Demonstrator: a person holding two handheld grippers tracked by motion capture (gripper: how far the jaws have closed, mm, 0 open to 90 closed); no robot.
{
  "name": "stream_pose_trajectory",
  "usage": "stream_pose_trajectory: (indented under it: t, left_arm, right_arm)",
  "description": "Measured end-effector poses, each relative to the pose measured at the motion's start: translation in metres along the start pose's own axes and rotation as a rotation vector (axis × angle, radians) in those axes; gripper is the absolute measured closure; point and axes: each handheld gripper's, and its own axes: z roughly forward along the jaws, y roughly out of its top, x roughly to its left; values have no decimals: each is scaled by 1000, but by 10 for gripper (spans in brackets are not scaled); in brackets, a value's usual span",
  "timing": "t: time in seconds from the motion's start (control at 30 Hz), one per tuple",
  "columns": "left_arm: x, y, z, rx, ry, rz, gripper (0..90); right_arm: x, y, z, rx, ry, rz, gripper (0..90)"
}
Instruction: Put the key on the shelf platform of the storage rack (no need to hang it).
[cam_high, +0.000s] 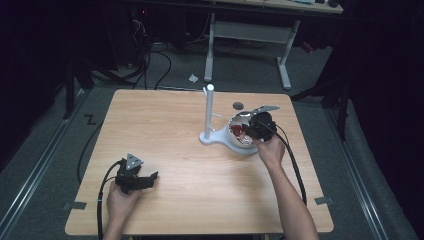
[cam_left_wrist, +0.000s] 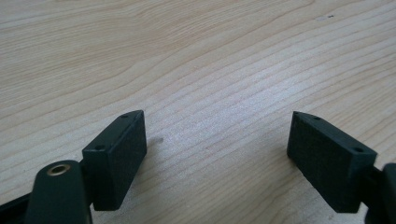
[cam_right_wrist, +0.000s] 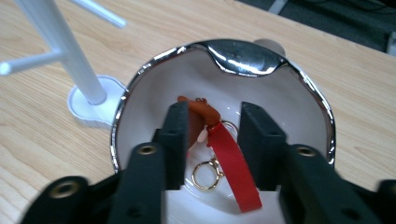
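Red strap and brown charm: our keychain (cam_right_wrist: 219, 149) lies in the white bowl (cam_right_wrist: 140, 112) beside the white stand (cam_right_wrist: 70, 51), our right gripper (cam_right_wrist: 212, 140) half open around it; our left gripper (cam_left_wrist: 217, 149) rests wide on the table (cam_left_wrist: 196, 56).

The worktop (cam_high: 165, 150) is light wood-grain, standing on grey floor (cam_high: 45, 165). Beyond the worktop stands a desk (cam_high: 250, 30) on white legs, with dark cables (cam_high: 150, 65) left of it. Room edges are unlit; floor rails (cam_high: 35, 170) flank the worktop.
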Motion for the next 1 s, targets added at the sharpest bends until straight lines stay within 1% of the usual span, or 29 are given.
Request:
stream_pose_trajectory:
  t: [0.07, 0.13, 0.23, 0.47, 0.63, 0.73, 0.83, 1.0]
  left_arm:
    - [0, 0, 0, 0, 0, 0, 202]
    - [0, 0, 0, 0, 0, 0, 202]
    - [0, 0, 0, 0, 0, 0, 202]
    - [0, 0, 0, -2, 0, -1, 202]
    - [0, 0, 0, 0, 0, 1, 202]
    - [0, 0, 0, -2, 0, -1, 202]
    - [0, 0, 0, -1, 0, -1, 202]
    - [0, 0, 0, -1, 0, 0, 202]
  right_arm:
    - [-1, -2, -4, -31, -5, 7, 570]
    - [-3, -4, -8, -43, -5, 20, 544]
    - [-6, -6, -13, -44, -12, 31, 517]
    - [-11, -6, -29, -78, -9, 36, 475]
    - [-12, -6, -34, -71, -9, 34, 453]
    - [-10, -7, -41, -68, -18, 25, 436]
    - [-10, -6, -46, -78, -22, 22, 424]
    - [-11, -6, -54, -95, -19, 37, 405]
